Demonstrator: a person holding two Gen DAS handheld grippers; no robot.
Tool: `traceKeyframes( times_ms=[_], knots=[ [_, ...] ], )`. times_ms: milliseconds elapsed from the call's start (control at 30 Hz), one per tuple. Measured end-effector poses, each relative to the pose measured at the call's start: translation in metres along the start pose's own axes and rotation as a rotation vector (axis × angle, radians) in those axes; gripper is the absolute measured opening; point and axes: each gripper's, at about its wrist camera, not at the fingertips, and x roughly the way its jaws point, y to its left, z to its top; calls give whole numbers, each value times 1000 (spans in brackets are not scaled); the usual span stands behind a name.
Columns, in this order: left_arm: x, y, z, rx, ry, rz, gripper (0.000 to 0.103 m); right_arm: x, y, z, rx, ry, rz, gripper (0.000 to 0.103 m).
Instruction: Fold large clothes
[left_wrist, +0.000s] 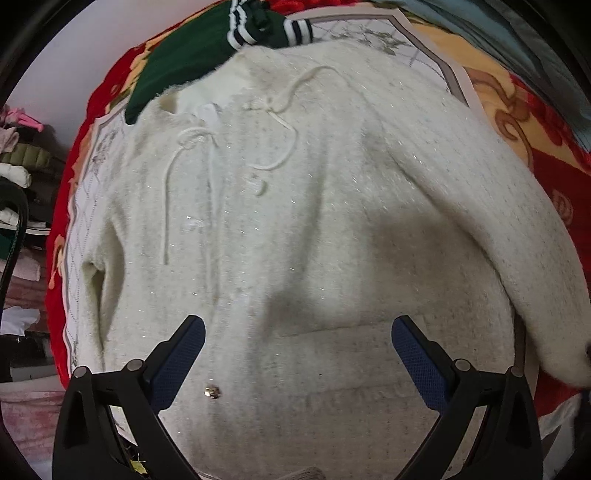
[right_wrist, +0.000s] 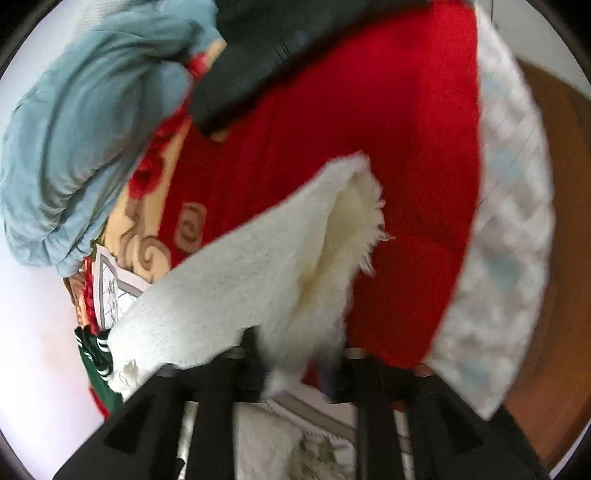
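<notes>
On the red blanket (right_wrist: 388, 155), white cardigan (left_wrist: 314, 221), left tool (left_wrist: 295, 354) released, right tool (right_wrist: 295, 369) grasping its sleeve (right_wrist: 258, 266), no legible writing.

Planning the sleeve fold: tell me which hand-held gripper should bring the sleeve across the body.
Right. The right hand-held gripper is shut on the white cardigan's sleeve, lifted off the red blanket. The left hand-held gripper is open and empty over the cardigan's body, so it would need a fresh grasp first.
</notes>
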Motion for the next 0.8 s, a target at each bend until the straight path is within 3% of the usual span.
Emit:
traceKeyframes(
  times_ms=[67, 200, 233, 267, 400, 467, 500, 567, 633, 700, 800],
  knots=[
    [6, -5, 0, 9, 8, 2, 103, 21, -17, 10, 94, 45, 49, 63],
    [15, -7, 5, 17, -8, 21, 103, 46, -17, 12, 181, 1, 124, 61],
    [17, -7, 6, 17, -10, 23, 103, 47, -11, 12, 172, -13, 136, 50],
    [19, -6, 9, 14, -12, 27, 103, 44, -2, 11, 145, -22, 140, 10],
    [21, 1, 19, -3, -32, 36, 103, 8, 28, 14, 79, -133, 183, 8],
    [21, 6, 24, -12, -47, 46, 103, 15, 48, 15, 8, -146, 146, 13],
    [23, 8, 26, -16, -48, 49, 103, 31, 50, 19, -13, -100, 128, 30],
    [25, 14, 28, -29, -44, 51, 103, 62, 45, 21, 14, 8, 105, 34],
    [27, 25, 31, -51, -45, 54, 103, 79, 45, 19, 60, 27, 99, 25],
    [28, 36, 32, -69, -47, 61, 103, 73, 59, 19, 42, 3, 103, 6],
    [32, 59, 34, -110, -34, 66, 103, 43, 89, 12, 19, -55, 165, 6]
  ],
)
